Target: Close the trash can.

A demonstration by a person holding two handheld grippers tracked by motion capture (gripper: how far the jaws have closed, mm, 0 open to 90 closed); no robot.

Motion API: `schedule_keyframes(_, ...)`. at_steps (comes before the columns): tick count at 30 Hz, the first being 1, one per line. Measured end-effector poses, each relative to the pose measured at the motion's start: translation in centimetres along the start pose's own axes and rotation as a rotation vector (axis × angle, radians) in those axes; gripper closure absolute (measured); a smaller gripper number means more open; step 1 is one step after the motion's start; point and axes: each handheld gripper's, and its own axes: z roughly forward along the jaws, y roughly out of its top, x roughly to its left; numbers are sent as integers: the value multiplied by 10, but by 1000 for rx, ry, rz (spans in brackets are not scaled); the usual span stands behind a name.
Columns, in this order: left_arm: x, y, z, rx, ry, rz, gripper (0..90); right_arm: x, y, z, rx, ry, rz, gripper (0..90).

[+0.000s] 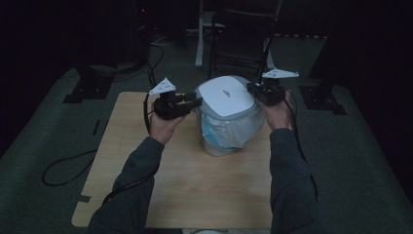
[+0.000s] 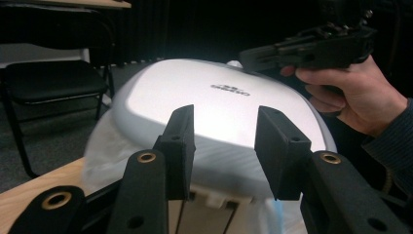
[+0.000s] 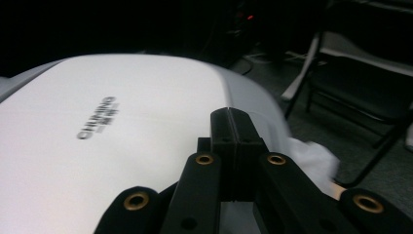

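Dark room, black chair (image 1: 246,36) at the far side, pale wooden table (image 1: 195,195) in the middle. On it, toward the far edge, a white-lidded bin (image 1: 226,97) lined with a plastic bag (image 1: 224,134) (blue showing low down). Left gripper (image 1: 195,103) just beside the lid's left edge, jaws partly apart, gripping nothing. Right gripper (image 3: 234,146) at the lid's right edge, jaws pressed together, empty.

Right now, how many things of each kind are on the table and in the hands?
Bins with a white lid and bag liner: 1
Grippers, left and right: 2
Total: 3
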Motion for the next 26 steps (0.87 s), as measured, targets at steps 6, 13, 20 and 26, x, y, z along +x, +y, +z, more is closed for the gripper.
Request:
schedule_keyframes(6,13,-13,-16,-5,28,-32,581,-18,-14,-17,-29,-71,48,899)
schedule_keyframes(13,18,-46,-35,20,57,-40,559,-35,-42,-32,-33,-141,91,871)
schedule_keyframes(20,19,-89,-47,78,89,-50,538,-40,-86,-24,45,-208,93,843)
schedule_keyframes(26,22,-127,-54,126,115,-89,532,-40,-132,-7,123,-223,117,779)
